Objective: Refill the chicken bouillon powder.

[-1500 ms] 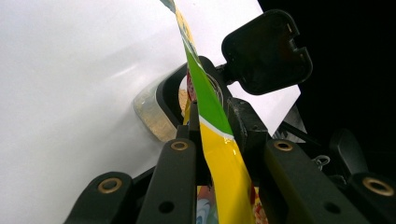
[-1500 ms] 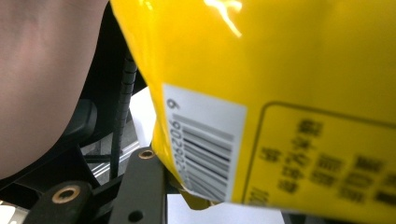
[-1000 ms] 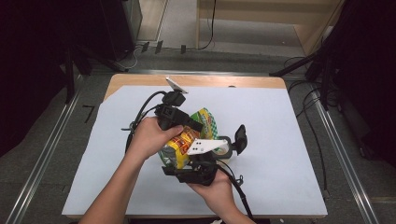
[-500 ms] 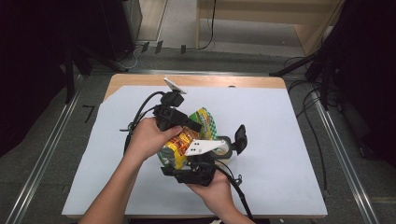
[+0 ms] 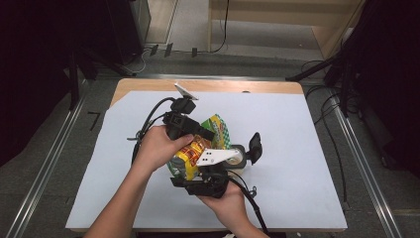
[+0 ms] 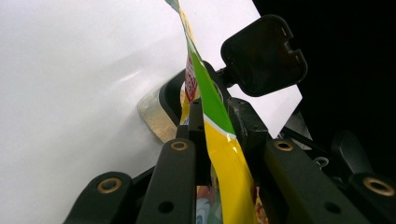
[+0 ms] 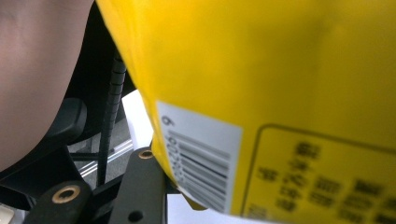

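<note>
While both grippers pinch the yellow snack bag (image 5: 198, 148) between them above the table (image 5: 297, 148), the left gripper (image 6: 212, 140) clamps its top seam and the right gripper (image 7: 159, 186) grips its lower body; judging by this, the bag looks unopened, and tearing remains.

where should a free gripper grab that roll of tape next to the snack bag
Grip the tape roll across its ring wall, one jaw in the centre hole and one outside. Come from above on its right side: it seems to lie flat on the white sheet, and the snack bag crowds its left.
</note>
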`<state>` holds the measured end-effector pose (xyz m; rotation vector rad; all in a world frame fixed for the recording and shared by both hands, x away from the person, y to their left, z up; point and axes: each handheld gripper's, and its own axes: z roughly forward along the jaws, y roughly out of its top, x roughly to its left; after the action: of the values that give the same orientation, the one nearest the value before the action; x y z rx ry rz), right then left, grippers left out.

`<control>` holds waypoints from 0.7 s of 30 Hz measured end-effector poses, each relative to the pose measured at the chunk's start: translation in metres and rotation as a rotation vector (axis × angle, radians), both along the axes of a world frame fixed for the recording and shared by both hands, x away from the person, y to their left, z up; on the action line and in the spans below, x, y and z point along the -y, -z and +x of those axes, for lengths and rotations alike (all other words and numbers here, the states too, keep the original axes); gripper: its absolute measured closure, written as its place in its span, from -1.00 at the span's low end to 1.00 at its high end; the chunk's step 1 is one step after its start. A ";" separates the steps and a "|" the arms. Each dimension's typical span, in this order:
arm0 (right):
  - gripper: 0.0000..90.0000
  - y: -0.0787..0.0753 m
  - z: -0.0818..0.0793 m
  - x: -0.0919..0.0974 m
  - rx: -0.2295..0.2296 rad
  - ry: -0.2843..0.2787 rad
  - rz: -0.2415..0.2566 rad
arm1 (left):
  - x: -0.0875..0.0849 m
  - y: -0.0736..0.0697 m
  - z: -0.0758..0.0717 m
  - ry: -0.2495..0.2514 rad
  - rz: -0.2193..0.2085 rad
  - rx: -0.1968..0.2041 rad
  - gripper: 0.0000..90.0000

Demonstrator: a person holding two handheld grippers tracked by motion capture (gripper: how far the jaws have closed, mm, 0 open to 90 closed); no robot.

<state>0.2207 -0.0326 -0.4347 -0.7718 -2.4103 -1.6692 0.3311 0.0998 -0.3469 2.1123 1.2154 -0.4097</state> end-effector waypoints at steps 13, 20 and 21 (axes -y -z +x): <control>0.44 0.000 0.000 0.001 -0.009 -0.002 -0.002 | 0.001 0.001 0.001 0.004 0.005 -0.009 0.78; 0.44 0.001 0.001 0.002 -0.014 0.003 -0.010 | 0.002 0.005 0.003 0.009 0.007 -0.020 0.80; 0.44 0.002 0.001 0.003 -0.019 0.003 -0.009 | 0.003 0.005 0.003 0.011 0.006 -0.024 0.80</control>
<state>0.2213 -0.0353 -0.4364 -0.7892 -2.4064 -1.6454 0.3346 0.0965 -0.3521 2.1256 1.2208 -0.4380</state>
